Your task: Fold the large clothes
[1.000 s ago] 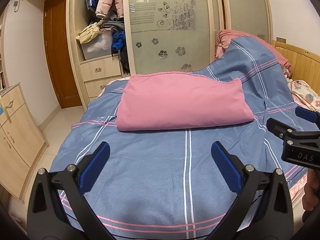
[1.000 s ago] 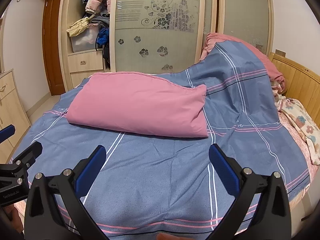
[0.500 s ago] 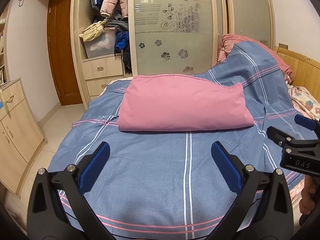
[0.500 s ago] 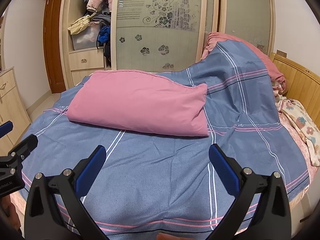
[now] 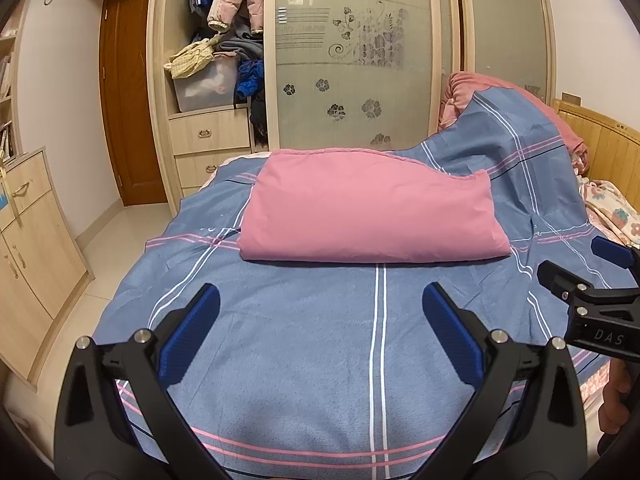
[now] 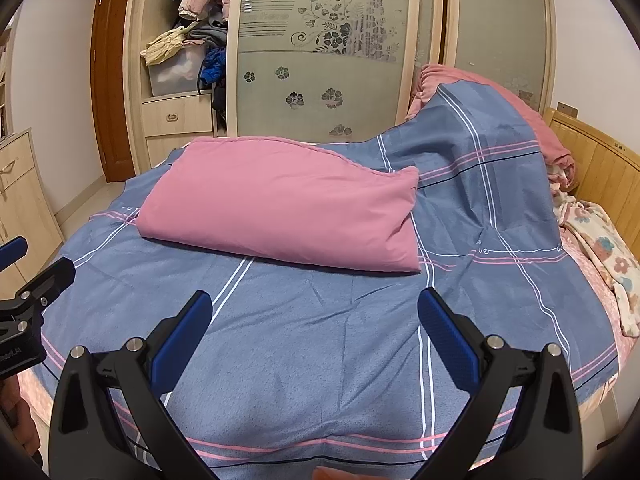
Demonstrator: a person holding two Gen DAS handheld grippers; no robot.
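Bedding fills both views: your left gripper (image 5: 320, 334) and right gripper (image 6: 316, 330) hang above the near part of a blue striped blanket (image 5: 304, 360) spread over the bed, and each has its jaws spread wide with nothing between the blue pads (image 5: 188, 336). You can see your right gripper's tips at the right edge of the left wrist view, and your left gripper's at the left edge of the right wrist view, so the two sit side by side. A pink folded quilt (image 6: 280, 208) lies on the blanket, well ahead of both grippers and touched by neither. Behind the bed stands a wardrobe (image 5: 352, 60) with frosted doors, its open section stuffed with clothes (image 5: 224, 32). A wooden headboard (image 6: 600, 168) runs along the right.
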